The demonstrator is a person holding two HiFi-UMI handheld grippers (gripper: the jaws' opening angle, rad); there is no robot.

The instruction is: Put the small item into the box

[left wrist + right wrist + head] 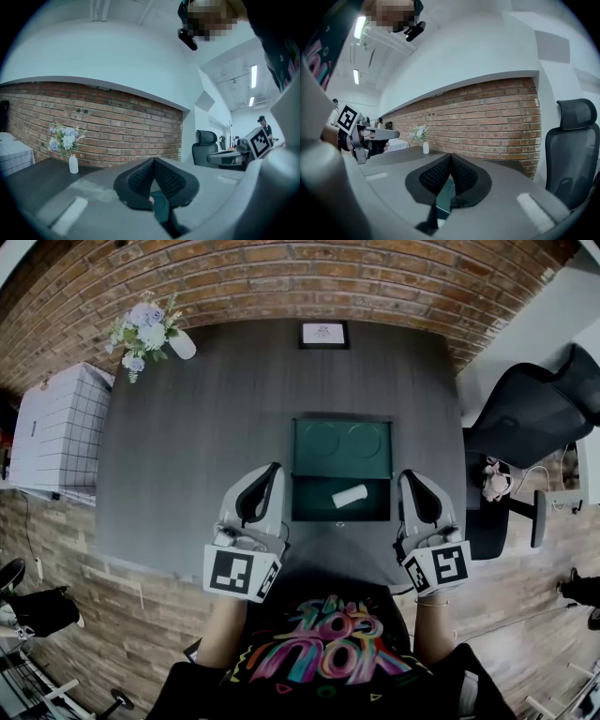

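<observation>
- Two grippers of mine flank the green box (319, 501) in the middle of the head view. The left gripper (275, 467) is just beside its left edge and the right gripper (406, 475) just beside its right, both over the dark table (187, 446).
- The small white item (350, 496) lies inside the box's lower compartment, right of centre. The upper half, with two round recesses, looks to me like the opened lid.
- I judge the placing done. To finish well, I should draw both tools back level and clear of the box walls. If the lid is to close, I should push it slowly so the item does not roll.
- In the left gripper view, at lower middle, my left jaws meet at the tips with nothing pinched between them. A patch of green box (160, 208) shows beneath, and a flower vase (73, 164) stands at lower left.
- In the right gripper view, my right gripper (451, 157) also has its jaws pressed together and empty. The box (443, 199) is glimpsed below them, and the left gripper (395, 134) sits at the frame's left.
</observation>
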